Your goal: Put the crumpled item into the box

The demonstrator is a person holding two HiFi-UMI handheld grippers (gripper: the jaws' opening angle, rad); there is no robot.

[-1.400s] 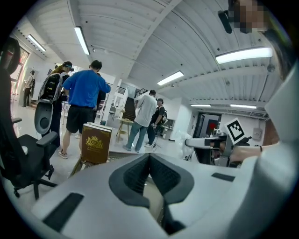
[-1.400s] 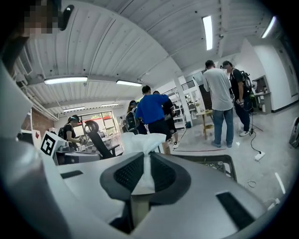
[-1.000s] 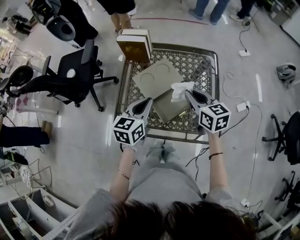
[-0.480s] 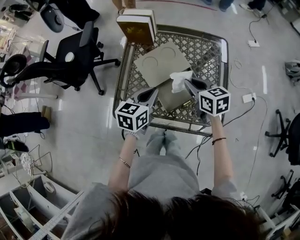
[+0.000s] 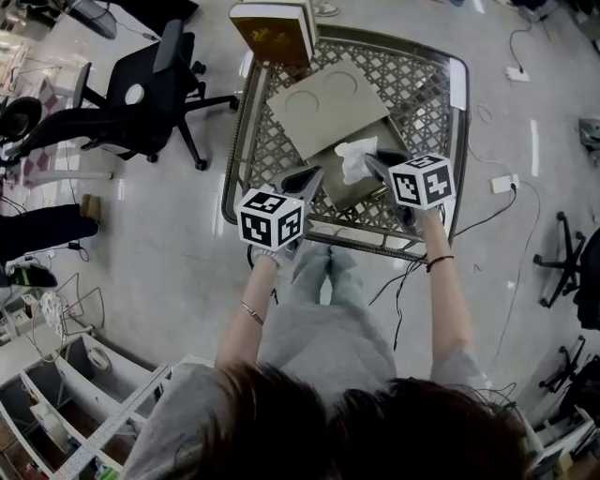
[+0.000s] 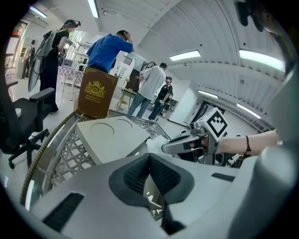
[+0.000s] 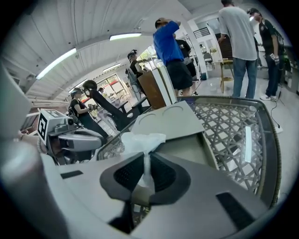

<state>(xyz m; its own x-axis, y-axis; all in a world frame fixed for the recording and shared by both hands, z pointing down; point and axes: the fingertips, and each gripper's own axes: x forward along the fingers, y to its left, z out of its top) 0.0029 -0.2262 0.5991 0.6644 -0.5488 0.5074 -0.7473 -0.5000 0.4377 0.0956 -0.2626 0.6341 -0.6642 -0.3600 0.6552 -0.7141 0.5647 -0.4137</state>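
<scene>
Directions take the person's forward as 12 o'clock.

**Left gripper** [image 6: 149, 158]: The arm reaches out low at about 11 o'clock. The gripper is tilted nose-down over the near rail of the lattice worktop [image 5: 417, 89]. The jaws are pressed together with nothing between them. The gripper sits just beside the box, at the box's 9 o'clock. It carries no load, and its position suggests it is there to steady the box if required.

**Right gripper** [image 7: 145, 156]: The arm is nearly straight at about 1 o'clock, and the gripper is pitched down more steeply than the left one. The jaws are almost closed and pinch a thin neck of the crumpled item [image 7: 140, 139]. The white, tissue-like bulk spreads out beyond the tips. This grip probably keeps so light a wad from slipping, and leaves the bulk free to fall clear on release.

**Crumpled item**: It is held over the opening of the box [image 5: 349, 192] and is not yet released. No view shows whether it touches the box floor.

**Box**: The box is grey and open, and lies on the worktop near the person's edge. A flat grey panel [image 5: 323, 108] with two round impressions lies at its 12 o'clock and overlaps its far side. This leaves the opening exposed on the near side, towards the grippers.

**Beyond**: A brown case [image 5: 274, 28] stands at the far rim at 11 o'clock. An office chair [image 5: 141, 94] stands on the floor at 10 o'clock, well apart from the worktop.
</scene>
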